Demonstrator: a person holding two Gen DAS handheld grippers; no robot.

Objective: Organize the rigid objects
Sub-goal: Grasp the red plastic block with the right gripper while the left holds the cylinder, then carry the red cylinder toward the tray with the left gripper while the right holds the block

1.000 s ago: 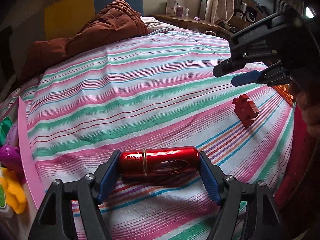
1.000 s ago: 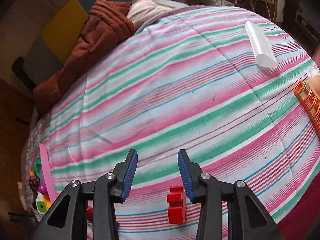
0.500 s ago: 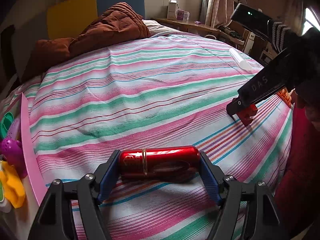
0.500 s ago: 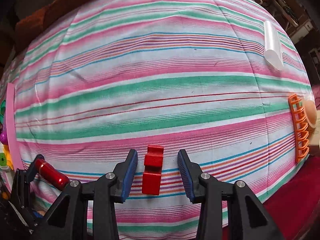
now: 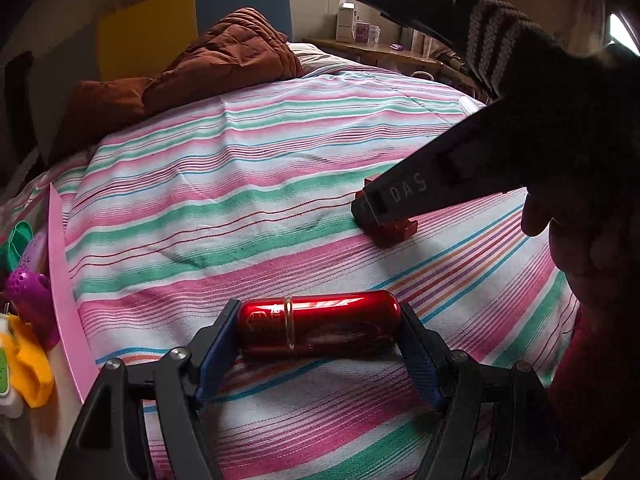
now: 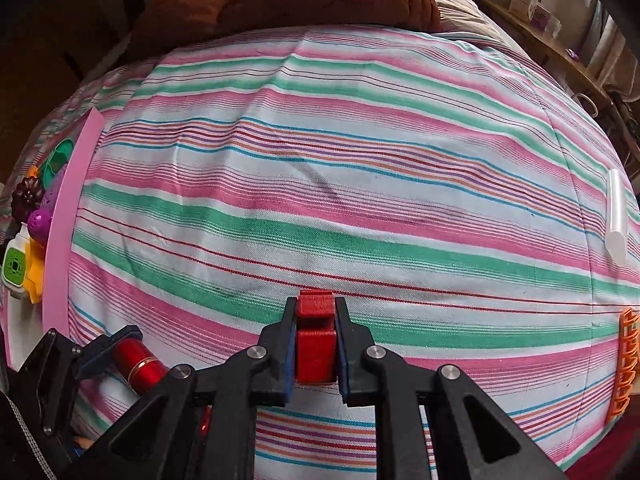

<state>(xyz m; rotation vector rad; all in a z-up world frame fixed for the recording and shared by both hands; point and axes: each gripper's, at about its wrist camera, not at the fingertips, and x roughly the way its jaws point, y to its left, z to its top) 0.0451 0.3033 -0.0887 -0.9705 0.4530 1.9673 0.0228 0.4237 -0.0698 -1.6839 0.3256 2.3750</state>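
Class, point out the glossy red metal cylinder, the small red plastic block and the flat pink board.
glossy red metal cylinder (image 5: 320, 326), left wrist view, mid-body
small red plastic block (image 6: 316, 354), right wrist view, front face
flat pink board (image 5: 66, 280), left wrist view, edge strip

My right gripper comes down across the striped bedspread onto the red block, rolling as it goes, and its jaws have just been closing; both pads now press the block's sides.

The right tool has just closed on the red block lying on the striped bedspread.
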